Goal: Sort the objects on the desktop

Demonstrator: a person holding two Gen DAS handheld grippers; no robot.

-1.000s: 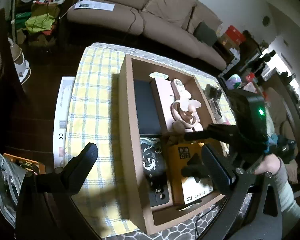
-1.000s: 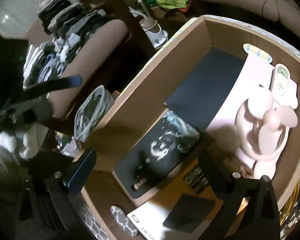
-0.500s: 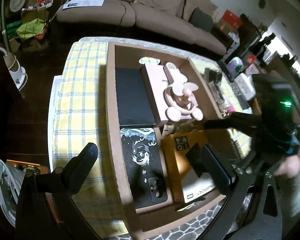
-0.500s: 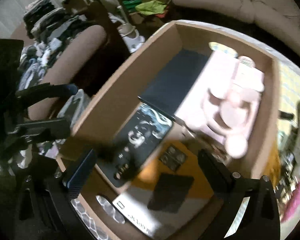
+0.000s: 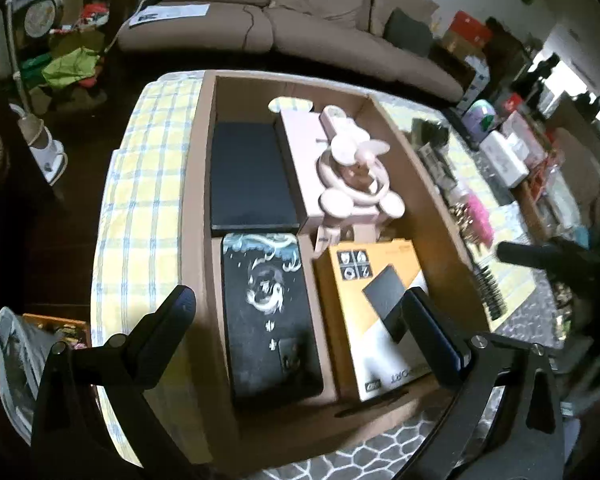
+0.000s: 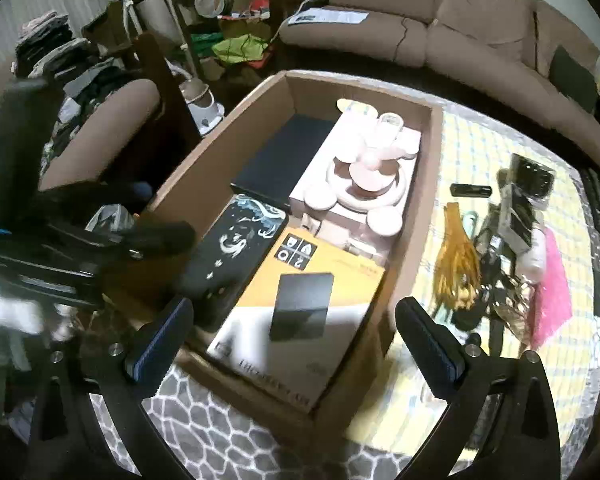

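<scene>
A cardboard box (image 5: 194, 200) (image 6: 410, 248) sits on the checked tablecloth. It holds a dark flat box (image 5: 250, 178), a pink box with a pink fan (image 5: 354, 174) (image 6: 366, 178) on it, a black case with a white dragon print (image 5: 270, 312) (image 6: 232, 256) and a yellow and white hard-drive box (image 5: 380, 312) (image 6: 300, 308). My left gripper (image 5: 300, 332) is open and empty above the box's near end. My right gripper (image 6: 296, 340) is open and empty above the box's near right corner.
Right of the box lie loose items: a yellow tassel (image 6: 458, 264), a pink packet (image 6: 552, 292), a black comb (image 5: 488, 290), small packages (image 6: 524, 196). A sofa (image 5: 284, 16) stands behind the table. A patterned grey mat (image 6: 228, 428) lies at the near edge.
My right gripper has pulled back out of the box and swung right, so the loose items show. My left gripper has moved to look along the box.
</scene>
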